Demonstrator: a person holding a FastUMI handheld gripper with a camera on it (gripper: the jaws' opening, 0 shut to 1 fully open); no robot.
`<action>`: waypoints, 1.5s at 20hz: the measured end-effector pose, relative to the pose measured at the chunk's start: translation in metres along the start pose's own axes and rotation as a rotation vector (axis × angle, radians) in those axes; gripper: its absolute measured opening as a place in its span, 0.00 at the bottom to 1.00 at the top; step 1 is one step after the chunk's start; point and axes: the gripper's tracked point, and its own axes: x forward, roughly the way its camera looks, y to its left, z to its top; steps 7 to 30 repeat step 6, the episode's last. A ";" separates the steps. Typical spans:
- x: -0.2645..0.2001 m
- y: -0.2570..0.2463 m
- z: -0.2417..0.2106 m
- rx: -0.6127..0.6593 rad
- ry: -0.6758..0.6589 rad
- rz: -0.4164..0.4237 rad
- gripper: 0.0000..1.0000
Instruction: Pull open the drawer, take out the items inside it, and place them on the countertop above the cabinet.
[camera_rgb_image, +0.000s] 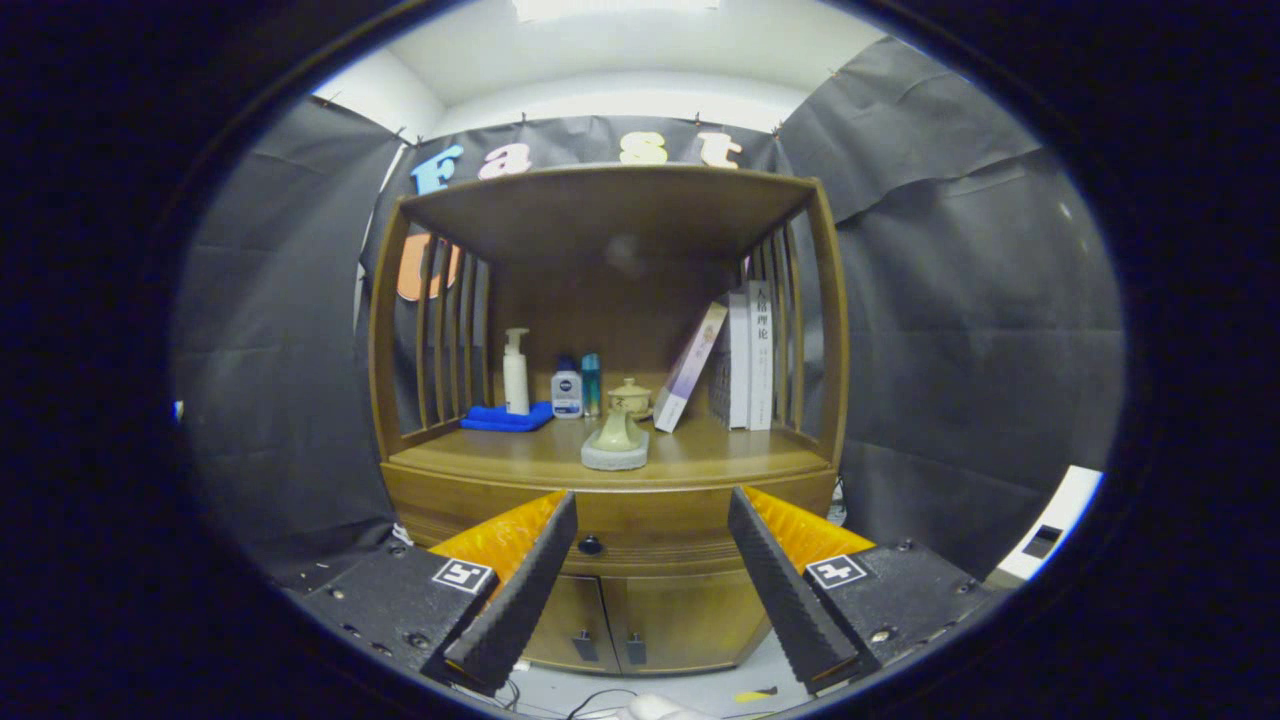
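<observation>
The spread fingers (650, 575) hold nothing; the closed drawer's knob (590, 545) sits between them, toward eleven o'clock, below the surface (720, 455).

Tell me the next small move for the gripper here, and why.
Probably ease the gripper forward and slightly left toward the drawer knob. The drawer looks closed, the fingers are spread wide with nothing between them, and the knob sits beyond them, close to the left finger rather than centred.
</observation>
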 end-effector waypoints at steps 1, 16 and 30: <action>-0.008 -0.002 0.001 0.001 0.007 0.008 0.99; -0.037 -0.017 0.005 0.003 -0.001 0.013 0.99; -0.037 -0.017 0.005 0.003 -0.001 0.013 0.99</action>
